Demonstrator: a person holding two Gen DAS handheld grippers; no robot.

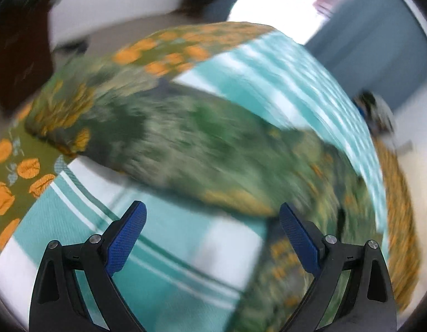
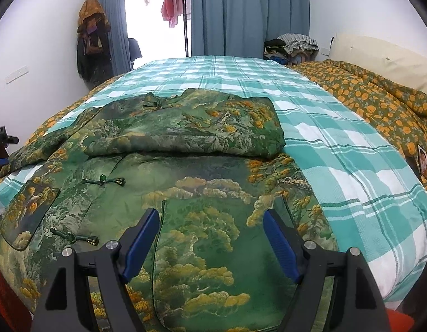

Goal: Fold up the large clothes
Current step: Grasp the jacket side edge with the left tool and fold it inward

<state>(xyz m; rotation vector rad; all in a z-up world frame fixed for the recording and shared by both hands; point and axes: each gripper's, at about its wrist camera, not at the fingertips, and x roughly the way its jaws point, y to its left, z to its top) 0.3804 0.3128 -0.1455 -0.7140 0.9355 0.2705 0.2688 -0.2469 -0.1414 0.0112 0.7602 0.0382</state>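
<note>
The jacket [image 2: 185, 166], green brocade with gold trees, lies on the checked sheet [image 2: 338, 144] of the bed, its upper part doubled back over the body and 1 sleeve trailing off to the left edge.

The left gripper [image 1: 213, 235] hangs over the sheet near the garment's edge with its jaws wide apart and nothing between them. Its view is smeared with blur, so I cannot tell exactly which part of the cloth lies under it. A blind pinch there could catch the sheet along with the jacket, or take only 1 layer and drag the fold askew.

In the middle, 2 frog fastenings [image 2: 105, 180] sit on the front panel; a finger snagging 1 could pull the panel out of line.

The right gripper [image 2: 210, 238] hovers above the lower body, jaws wide open and empty. The cloth looks slick and padded, so a shallow grip may slip, and lifting 1 side alone could let the doubled top [image 2: 191, 121] slide open. The floral quilt [image 2: 379, 96] lies well apart at right.
</note>
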